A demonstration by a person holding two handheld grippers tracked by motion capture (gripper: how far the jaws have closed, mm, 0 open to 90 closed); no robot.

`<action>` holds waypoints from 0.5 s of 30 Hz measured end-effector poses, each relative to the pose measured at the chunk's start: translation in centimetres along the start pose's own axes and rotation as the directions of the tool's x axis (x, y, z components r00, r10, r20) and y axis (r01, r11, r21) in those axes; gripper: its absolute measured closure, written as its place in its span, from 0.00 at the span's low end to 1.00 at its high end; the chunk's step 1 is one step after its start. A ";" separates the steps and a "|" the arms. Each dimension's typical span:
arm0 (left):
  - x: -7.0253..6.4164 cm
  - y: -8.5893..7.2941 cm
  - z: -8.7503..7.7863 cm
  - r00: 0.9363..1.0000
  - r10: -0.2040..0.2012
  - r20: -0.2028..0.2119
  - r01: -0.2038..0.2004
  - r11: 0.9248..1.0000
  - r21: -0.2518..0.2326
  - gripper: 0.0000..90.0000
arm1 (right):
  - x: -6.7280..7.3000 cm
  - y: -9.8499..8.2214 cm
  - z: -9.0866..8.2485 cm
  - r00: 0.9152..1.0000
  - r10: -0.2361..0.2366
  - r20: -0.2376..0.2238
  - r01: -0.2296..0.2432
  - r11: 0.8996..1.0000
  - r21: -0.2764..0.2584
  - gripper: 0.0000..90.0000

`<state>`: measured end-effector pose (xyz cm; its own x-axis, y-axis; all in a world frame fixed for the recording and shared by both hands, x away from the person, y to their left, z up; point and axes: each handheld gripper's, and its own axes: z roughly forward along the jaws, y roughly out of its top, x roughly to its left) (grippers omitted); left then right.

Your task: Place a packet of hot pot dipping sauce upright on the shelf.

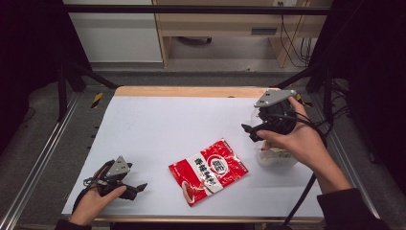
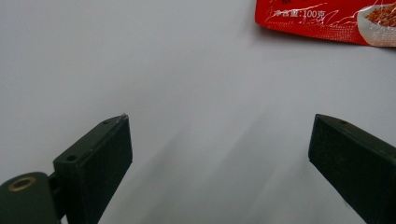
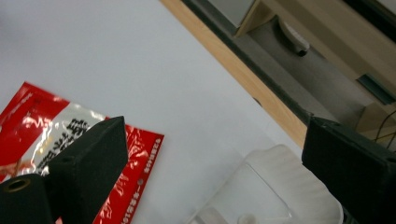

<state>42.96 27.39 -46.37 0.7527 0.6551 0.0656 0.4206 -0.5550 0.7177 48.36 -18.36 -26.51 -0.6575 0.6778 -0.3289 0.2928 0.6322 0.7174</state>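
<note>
At the right side of the desk (image 1: 143, 124), the right gripper (image 1: 251, 132) is raised above a clear tub (image 1: 277, 158), its fingers (image 3: 93, 158) spread wide with nothing between them. The hand (image 1: 299, 141) covers most of the tub in the high view — what lies inside is hard to make out. The right gripper view shows the tub's ribbed rim and clear lid below the fingers, cut off at the bottom edge. The red packet (image 1: 208, 171) lies flat mid-desk, between the two grippers, apart from both. The left gripper (image 1: 136, 189) sits low at the near left corner, its fingers (image 2: 100, 158) wide apart and empty — its own view catches just the packet's edge at the top.
</note>
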 end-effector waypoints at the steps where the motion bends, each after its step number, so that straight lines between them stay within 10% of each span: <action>1: 0.0 0.0 0.0 1.000 0.001 0.000 -0.001 1.000 0.000 0.07 | 0.0 0.0 0.0 1.000 0.000 0.000 0.000 1.000 0.000 0.09; 15: -0.6 0.2 0.3 1.000 0.020 -0.001 -0.020 1.000 0.005 0.07 | 5.3 1.2 2.4 0.992 0.123 0.016 -0.122 0.990 -0.065 0.14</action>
<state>42.71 26.72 -46.50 0.7602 0.6447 0.0808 0.4080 -0.5705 0.7128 46.88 -13.05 -28.86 -0.6057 0.7561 -0.2478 0.3248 0.5192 0.7905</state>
